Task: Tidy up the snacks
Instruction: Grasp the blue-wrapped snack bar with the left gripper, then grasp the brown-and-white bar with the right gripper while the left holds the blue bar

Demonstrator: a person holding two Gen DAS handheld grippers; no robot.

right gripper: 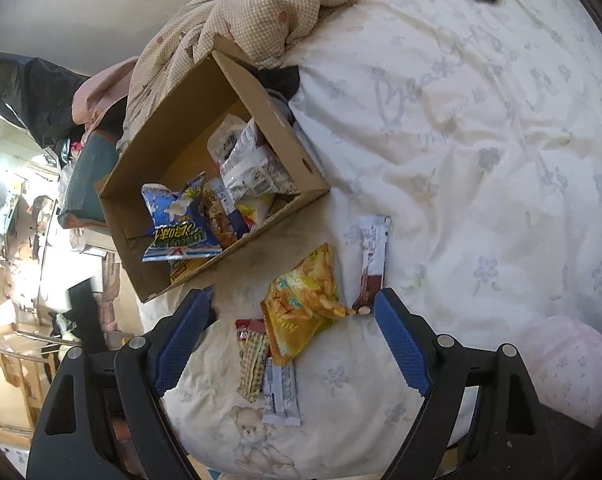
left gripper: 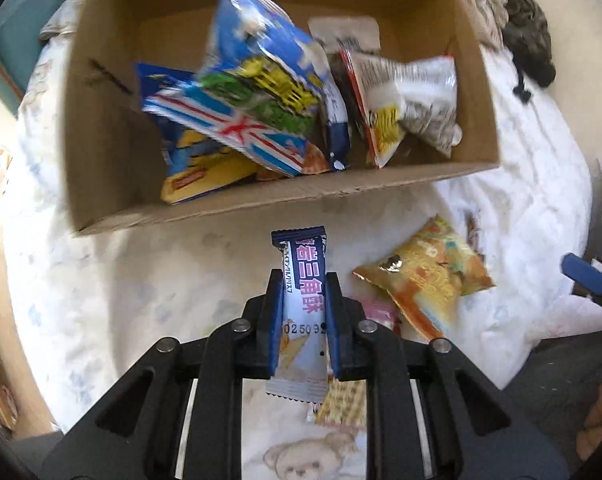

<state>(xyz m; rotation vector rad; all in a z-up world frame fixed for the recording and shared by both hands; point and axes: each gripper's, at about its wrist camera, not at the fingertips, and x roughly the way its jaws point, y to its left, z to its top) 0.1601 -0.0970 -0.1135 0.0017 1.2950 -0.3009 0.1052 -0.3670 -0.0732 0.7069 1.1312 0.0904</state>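
I have the left gripper (left gripper: 303, 292) clamped on a slim navy-and-white snack packet (left gripper: 303, 280), its blue pads pressing both long edges, so the jaws stand narrow with the packet held between them. The packet's far end sticks out past the fingertips toward the cardboard box (left gripper: 101, 152), which sits on the bed (left gripper: 121, 280) just beyond it. Whether the packet is lifted clear of the sheet or only touching it, I cannot tell from this angle.

Inside the box I see several bags piled together: a blue popcorn bag (left gripper: 261, 80) leaning on top, a yellow-and-blue bag (left gripper: 197, 172) beneath it at the near left, and a grey-white bag (left gripper: 425, 96) on the right.

My right gripper (right gripper: 291, 300) hangs wide, nothing between its pads, above the loose snacks lying on the sheet. Just under it lies a yellow chip bag (right gripper: 301, 304), overlapping a checkered packet (right gripper: 253, 360) and a pale grey stick packet (right gripper: 281, 388) on its near side. A brown-and-white stick packet (right gripper: 371, 264) lies to the right of the chip bag, close to the right finger's tip. A checked quilt (right gripper: 269, 12) is bunched up at the far end of the bed behind the box.
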